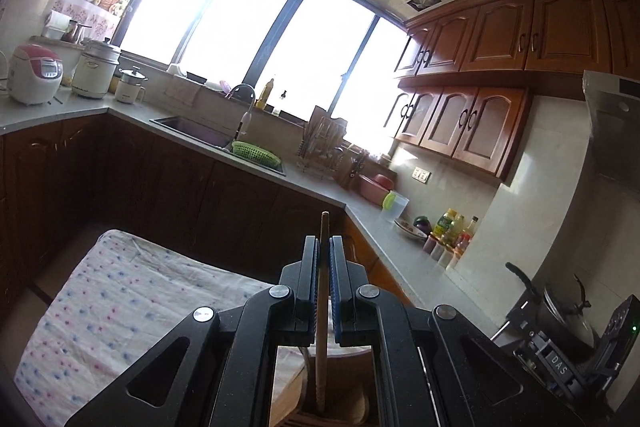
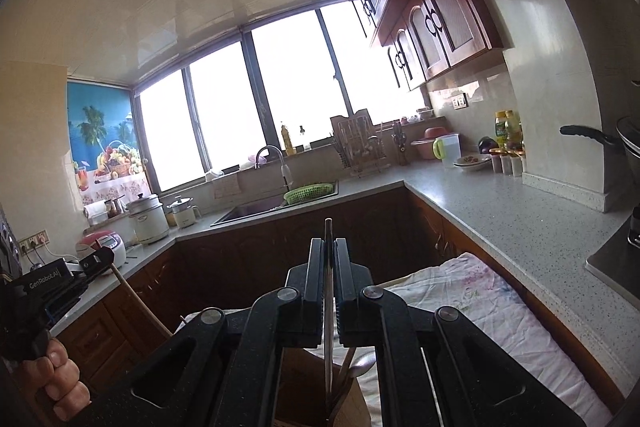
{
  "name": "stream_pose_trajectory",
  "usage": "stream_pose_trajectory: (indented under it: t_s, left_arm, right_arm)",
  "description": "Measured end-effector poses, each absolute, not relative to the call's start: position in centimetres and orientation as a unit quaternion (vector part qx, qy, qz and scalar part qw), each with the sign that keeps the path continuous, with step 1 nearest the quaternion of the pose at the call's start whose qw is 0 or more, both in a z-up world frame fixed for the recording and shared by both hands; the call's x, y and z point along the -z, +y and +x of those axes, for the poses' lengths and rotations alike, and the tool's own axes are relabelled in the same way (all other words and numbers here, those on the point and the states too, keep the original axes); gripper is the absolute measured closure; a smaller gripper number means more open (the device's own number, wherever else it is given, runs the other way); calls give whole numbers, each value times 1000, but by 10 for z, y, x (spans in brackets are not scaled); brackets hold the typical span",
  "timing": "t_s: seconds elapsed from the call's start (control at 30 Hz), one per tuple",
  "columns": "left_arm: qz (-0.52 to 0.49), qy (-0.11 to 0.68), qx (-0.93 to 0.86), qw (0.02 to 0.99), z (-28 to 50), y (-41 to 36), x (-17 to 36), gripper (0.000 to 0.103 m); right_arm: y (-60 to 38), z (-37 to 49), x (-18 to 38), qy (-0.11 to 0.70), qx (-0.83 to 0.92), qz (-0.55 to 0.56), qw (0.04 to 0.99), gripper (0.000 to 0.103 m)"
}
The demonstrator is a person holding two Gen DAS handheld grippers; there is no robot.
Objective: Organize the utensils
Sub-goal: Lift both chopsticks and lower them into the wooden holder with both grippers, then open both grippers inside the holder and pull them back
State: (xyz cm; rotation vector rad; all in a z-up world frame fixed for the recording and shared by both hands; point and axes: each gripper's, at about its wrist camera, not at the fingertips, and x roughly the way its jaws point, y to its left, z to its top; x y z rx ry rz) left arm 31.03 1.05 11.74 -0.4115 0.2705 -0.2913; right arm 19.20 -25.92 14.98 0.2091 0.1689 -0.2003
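Note:
My left gripper (image 1: 324, 247) is shut on a wooden utensil handle (image 1: 322, 291) that stands upright; its lower end reaches into a wooden utensil holder (image 1: 344, 415) below the fingers. My right gripper (image 2: 329, 251) is shut on a thin metal utensil handle (image 2: 329, 343), also upright, its lower end in a wooden holder (image 2: 352, 407) beside other wooden utensils (image 2: 352, 367). The left gripper (image 2: 96, 261) also shows in the right wrist view, with its wooden handle (image 2: 140, 307) slanting down. Both holders sit on a dotted cloth (image 1: 120, 307).
An L-shaped grey counter (image 2: 500, 211) runs around the room with a sink (image 2: 256, 207), green basket (image 2: 308, 193), dish rack (image 2: 360, 147), rice cookers (image 1: 34, 75), bottles and jars (image 2: 508, 147). A pot (image 1: 564, 311) is at the right. Wooden cabinets (image 1: 500, 39) hang overhead.

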Motion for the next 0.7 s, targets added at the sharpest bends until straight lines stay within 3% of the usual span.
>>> stream_pose_trajectory:
  t_s: [0.33, 0.7]
  left_arm:
    - [-180, 183, 148, 955, 352, -23, -61, 98]
    - [-146, 202, 154, 956, 369, -35, -76, 98]
  right_arm:
    - [-264, 205, -91, 136, 104, 120, 978, 99]
    - [-269, 209, -86, 158, 104, 120, 975, 98]
